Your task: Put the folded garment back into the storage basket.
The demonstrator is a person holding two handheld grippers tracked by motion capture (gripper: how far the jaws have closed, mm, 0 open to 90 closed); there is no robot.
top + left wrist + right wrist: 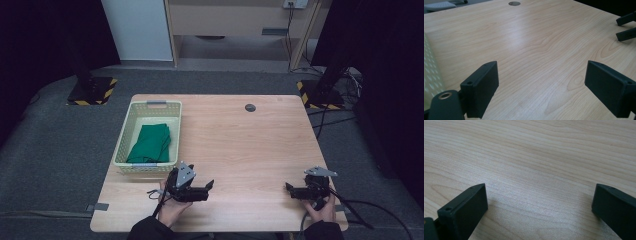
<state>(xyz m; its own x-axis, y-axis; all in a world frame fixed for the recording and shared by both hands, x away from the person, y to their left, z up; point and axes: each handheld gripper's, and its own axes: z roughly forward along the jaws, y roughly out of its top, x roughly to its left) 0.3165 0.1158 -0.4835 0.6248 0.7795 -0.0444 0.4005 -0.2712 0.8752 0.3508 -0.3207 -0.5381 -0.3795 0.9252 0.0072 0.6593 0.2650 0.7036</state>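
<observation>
A pale yellow plastic basket (125, 134) stands at the table's left side with a folded green cloth (151, 143) inside it. My left gripper (211, 184) lies low over the table just in front of the basket's near right corner, pointing right. Its jaws stand wide apart with bare wood between them (541, 66). My right gripper (288, 187) rests near the front right corner, pointing left toward the other one. It is open too, with nothing between its jaws (540, 187). In the left gripper view the right gripper (617, 29) appears far off at the upper right.
The light wooden table (250, 145) has a round grey cable grommet (250, 107) near its far edge, also seen from the left gripper as a grommet (514, 3). The basket's perforated wall (429, 72) is close on the left. Dark stands and cables surround the table.
</observation>
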